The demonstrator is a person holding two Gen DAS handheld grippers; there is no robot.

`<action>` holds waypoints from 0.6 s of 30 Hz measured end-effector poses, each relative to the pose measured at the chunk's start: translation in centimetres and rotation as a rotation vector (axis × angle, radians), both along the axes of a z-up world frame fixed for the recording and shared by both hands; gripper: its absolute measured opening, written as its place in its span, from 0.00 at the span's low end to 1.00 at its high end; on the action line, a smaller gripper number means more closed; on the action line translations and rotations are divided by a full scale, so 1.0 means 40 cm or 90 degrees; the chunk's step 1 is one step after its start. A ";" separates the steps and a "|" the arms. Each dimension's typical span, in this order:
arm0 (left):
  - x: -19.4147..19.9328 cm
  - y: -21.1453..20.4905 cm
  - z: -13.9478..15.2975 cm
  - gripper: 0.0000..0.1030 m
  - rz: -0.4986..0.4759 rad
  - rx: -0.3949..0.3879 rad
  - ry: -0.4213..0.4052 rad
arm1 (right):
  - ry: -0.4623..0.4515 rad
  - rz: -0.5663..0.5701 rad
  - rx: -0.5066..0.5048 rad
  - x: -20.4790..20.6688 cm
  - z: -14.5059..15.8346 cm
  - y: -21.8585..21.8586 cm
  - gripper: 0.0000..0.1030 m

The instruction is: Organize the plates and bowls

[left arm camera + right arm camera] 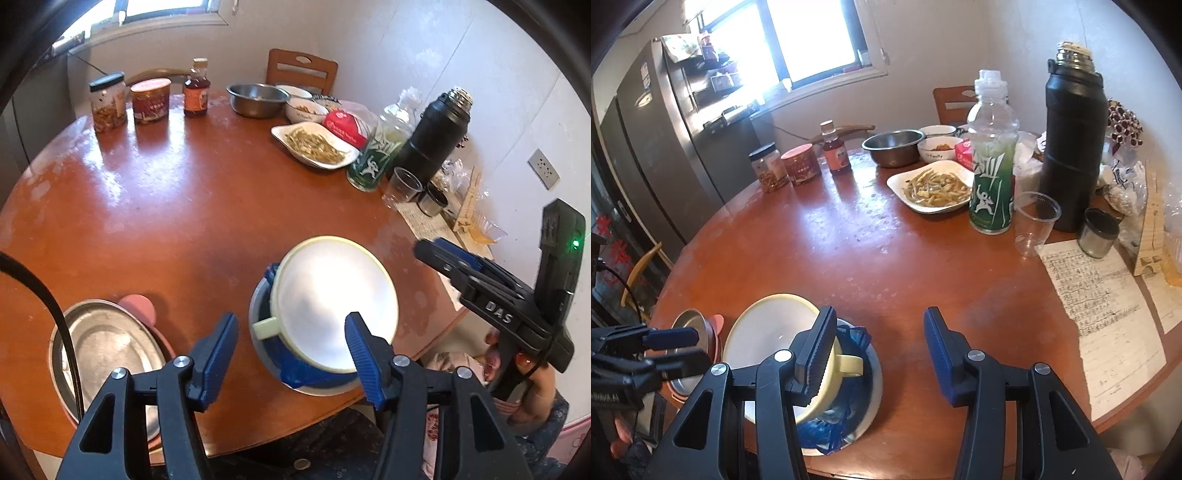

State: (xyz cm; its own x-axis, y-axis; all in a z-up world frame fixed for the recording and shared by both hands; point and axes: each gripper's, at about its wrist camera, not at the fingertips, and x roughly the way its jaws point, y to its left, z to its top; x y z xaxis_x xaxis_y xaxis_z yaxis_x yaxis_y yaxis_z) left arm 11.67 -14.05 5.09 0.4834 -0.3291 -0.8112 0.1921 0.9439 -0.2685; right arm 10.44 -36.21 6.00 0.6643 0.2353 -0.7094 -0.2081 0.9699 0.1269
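A pale yellow bowl (332, 295) with a side handle sits tilted in a blue bowl (310, 373) on a white plate (258, 317) near the table's front edge. It also shows in the right wrist view (768, 332). A metal plate (107, 354) rests on a pink dish (138, 306) to the left. My left gripper (291, 358) is open and empty, just in front of the yellow bowl. My right gripper (879, 354) is open and empty, to the right of the bowl stack; it also shows in the left wrist view (443, 254).
The round brown table (184, 206) holds jars (109, 103), a syrup bottle (195, 88), a steel bowl (256, 98), a plate of food (314, 144), a green bottle (376, 155), a black flask (432, 140), a plastic cup (402, 188), papers (1108, 306). A fridge (653, 147) stands left.
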 end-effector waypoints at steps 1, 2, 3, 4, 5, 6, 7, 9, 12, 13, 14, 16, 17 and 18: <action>-0.001 0.004 0.002 0.61 0.004 0.004 -0.005 | -0.001 -0.002 0.000 -0.003 0.003 -0.004 0.49; -0.002 0.008 0.003 0.61 0.006 0.005 -0.008 | -0.002 -0.005 0.001 -0.007 0.005 -0.010 0.50; -0.004 0.012 0.005 0.61 0.011 0.003 -0.010 | -0.004 -0.007 0.002 -0.011 0.008 -0.016 0.50; -0.006 0.017 0.007 0.62 0.016 0.000 -0.012 | -0.004 -0.007 0.004 -0.015 0.009 -0.021 0.50; -0.008 0.022 0.009 0.62 0.020 -0.001 -0.015 | -0.004 -0.008 0.005 -0.019 0.011 -0.024 0.50; -0.010 0.026 0.010 0.62 0.023 0.000 -0.018 | -0.003 -0.010 0.006 -0.023 0.011 -0.031 0.50; -0.012 0.030 0.012 0.62 0.028 0.004 -0.022 | -0.002 -0.011 0.009 -0.026 0.010 -0.036 0.50; -0.016 0.037 0.011 0.63 0.032 0.006 -0.024 | 0.001 -0.013 0.014 -0.030 0.007 -0.045 0.50; -0.021 0.055 0.000 0.63 0.045 0.013 -0.019 | 0.008 -0.017 0.012 -0.036 -0.003 -0.054 0.50; -0.023 0.059 -0.003 0.63 0.047 0.013 -0.016 | 0.011 -0.016 0.013 -0.038 -0.007 -0.055 0.50; -0.026 0.066 -0.008 0.63 0.050 0.010 -0.013 | 0.017 -0.016 0.014 -0.039 -0.013 -0.057 0.50; -0.028 0.082 -0.019 0.63 0.058 0.008 -0.006 | 0.027 -0.017 0.016 -0.042 -0.024 -0.059 0.50; -0.029 0.087 -0.023 0.63 0.062 0.007 -0.003 | 0.031 -0.016 0.014 -0.044 -0.030 -0.059 0.50; -0.030 0.094 -0.029 0.63 0.066 0.007 0.001 | 0.033 -0.015 0.015 -0.046 -0.033 -0.059 0.50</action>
